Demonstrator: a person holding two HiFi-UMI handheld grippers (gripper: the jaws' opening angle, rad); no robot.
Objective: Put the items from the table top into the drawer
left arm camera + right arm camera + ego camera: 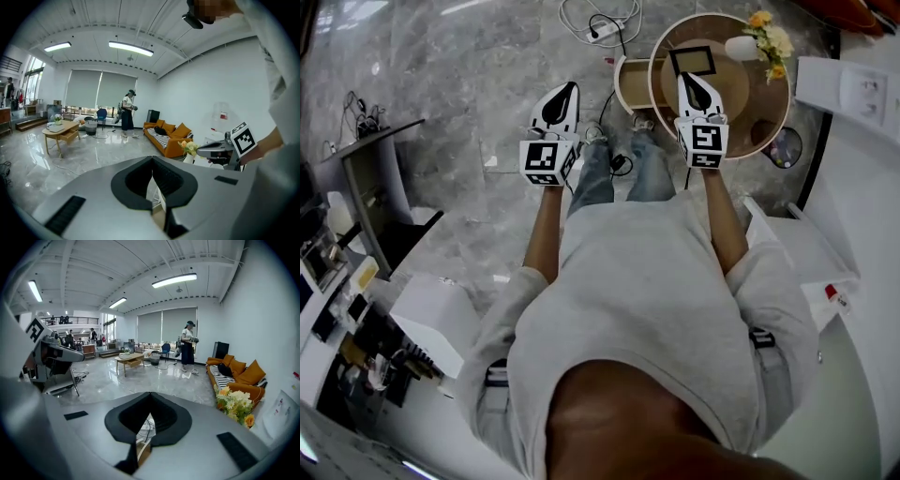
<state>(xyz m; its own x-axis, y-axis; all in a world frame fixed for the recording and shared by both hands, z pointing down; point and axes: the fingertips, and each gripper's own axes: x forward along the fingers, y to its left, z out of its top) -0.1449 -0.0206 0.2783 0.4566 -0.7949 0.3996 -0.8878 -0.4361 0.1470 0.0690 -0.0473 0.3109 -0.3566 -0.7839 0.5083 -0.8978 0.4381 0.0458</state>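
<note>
Because both grippers point level across the room, neither gripper view shows the table [745, 98] top. My main worry is a blind descent.

The right gripper [689, 84] hangs over the table's near-left part, just beside the dark frame [692, 60]. I cannot tell whether the frame lies flat or stands. The vase [739, 47] of flowers is at the table's far side, just beyond the frame, and a careless sweep could tip it. A thin frame pinched at one edge may slip from the pads.

The drawer [630, 86] juts open from the table's left side, so a leftward swing could knock its wall. The left gripper [565, 94] is off the table's left, over floor and near the drawer.

Both forearms reach forward, roughly parallel. Each gripper's jaws are pressed together with nothing between them. Frame and vase are on the table, and the drawer looks empty from above.
</note>
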